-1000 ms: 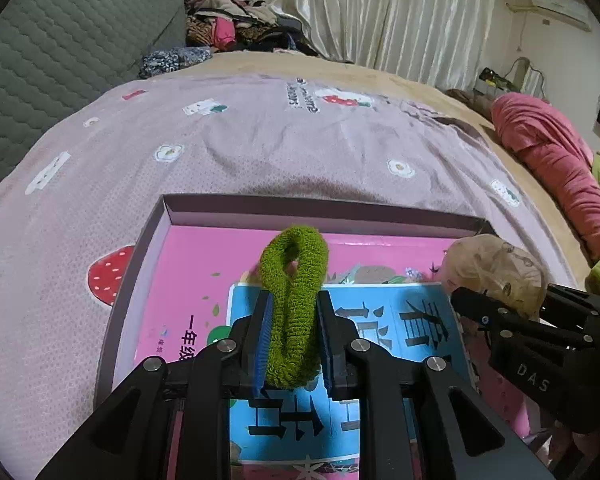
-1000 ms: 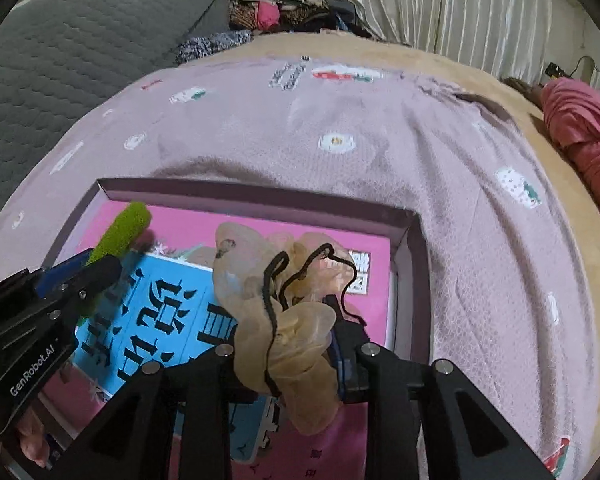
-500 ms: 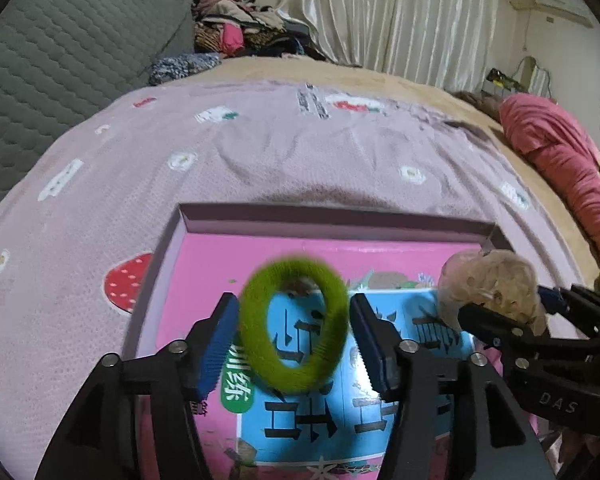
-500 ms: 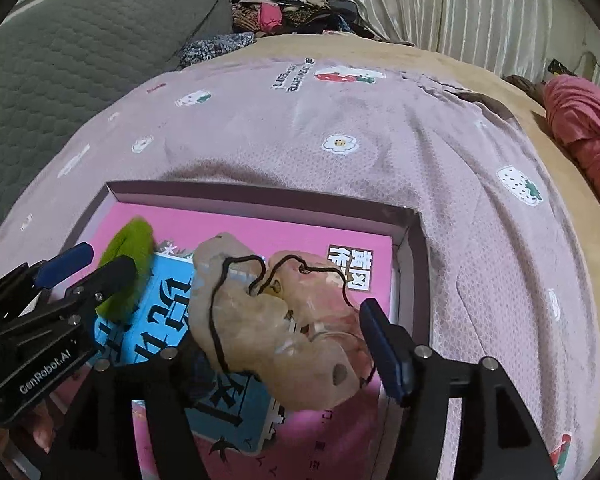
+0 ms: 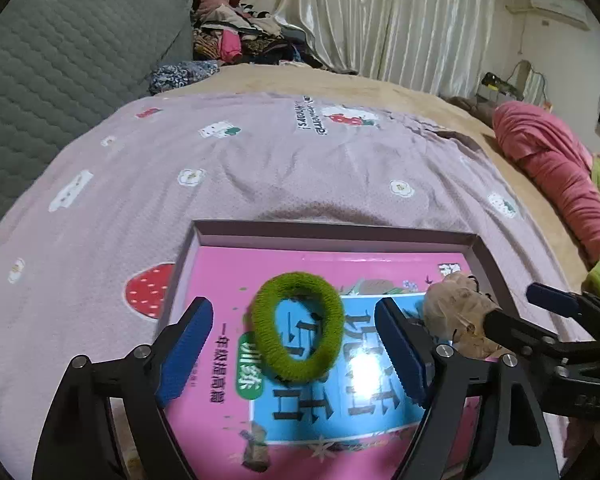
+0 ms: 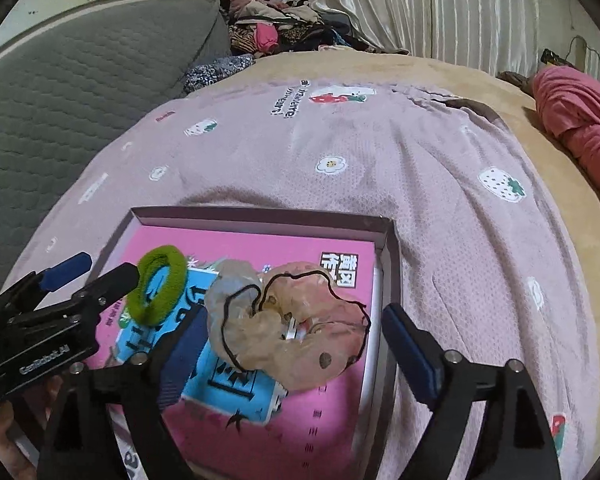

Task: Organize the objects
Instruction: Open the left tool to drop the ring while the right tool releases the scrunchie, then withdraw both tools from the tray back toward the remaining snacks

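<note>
A green fuzzy hair tie lies on the pink and blue book inside the shallow purple box. My left gripper is open, its blue pads either side of the hair tie without touching it. A beige sheer scrunchie with black trim lies on the same book in the box. My right gripper is open around it. The green hair tie and the left gripper show at the left of the right wrist view. The scrunchie shows at the right of the left wrist view.
The box sits on a pink strawberry-print bed cover. A grey quilted headboard stands at the left. A clothes pile lies at the back. A pink blanket lies at the right edge.
Both grippers opened. The green hair tie and the beige scrunchie dropped from the fingers and now lie flat on the book in the box.
</note>
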A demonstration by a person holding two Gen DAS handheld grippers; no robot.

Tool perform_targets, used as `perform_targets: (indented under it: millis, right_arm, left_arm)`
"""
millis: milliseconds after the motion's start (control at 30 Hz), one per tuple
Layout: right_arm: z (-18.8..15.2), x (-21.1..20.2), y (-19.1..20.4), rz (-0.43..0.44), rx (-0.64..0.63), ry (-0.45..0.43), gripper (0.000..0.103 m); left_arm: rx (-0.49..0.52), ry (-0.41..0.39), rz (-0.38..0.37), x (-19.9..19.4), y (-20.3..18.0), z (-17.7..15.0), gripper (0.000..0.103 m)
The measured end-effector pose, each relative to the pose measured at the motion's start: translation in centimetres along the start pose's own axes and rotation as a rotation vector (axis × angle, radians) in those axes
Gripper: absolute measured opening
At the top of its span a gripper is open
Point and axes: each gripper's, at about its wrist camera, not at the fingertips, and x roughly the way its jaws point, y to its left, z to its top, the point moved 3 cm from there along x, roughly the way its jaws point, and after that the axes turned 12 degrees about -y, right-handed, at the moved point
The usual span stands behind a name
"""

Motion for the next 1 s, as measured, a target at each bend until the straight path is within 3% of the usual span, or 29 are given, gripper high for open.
perform_targets:
  millis: [300, 400, 567, 767, 1000]
  right_arm:
    - [0.5, -5.4, 0.2, -0.010, 0.014, -0.045, 0.094]
    - [0.6, -7.3, 0.6, -0.006, 0.012, -0.057, 0.095]
    - [0.4, -10.5, 1.9, -0.006, -0.031, -0.080, 0.096]
    - [-0.3, -14.1, 3.1, 0.018, -0.045, -0.095, 0.096]
    - [-0.8, -18.7, 4.1, 0.022, -0.039, -0.114, 0.097]
  left_arm:
    - [-0.062, -0.071, -0.107, -5.7, 0.0, 1.5, 0.087]
    - [-0.062, -0.085, -0.113, -7.8, 0.1, 1.5, 0.094]
    - [-0.035, -0.087, -0.095, -10.8, 0.6, 1.1, 0.100]
    - [-0.053, -0.077, 0.015, -14.5, 2.3, -0.3, 0.102]
    - [-0.006, -0.059, 0.014, -19.2, 1.9, -1.8, 0.102]
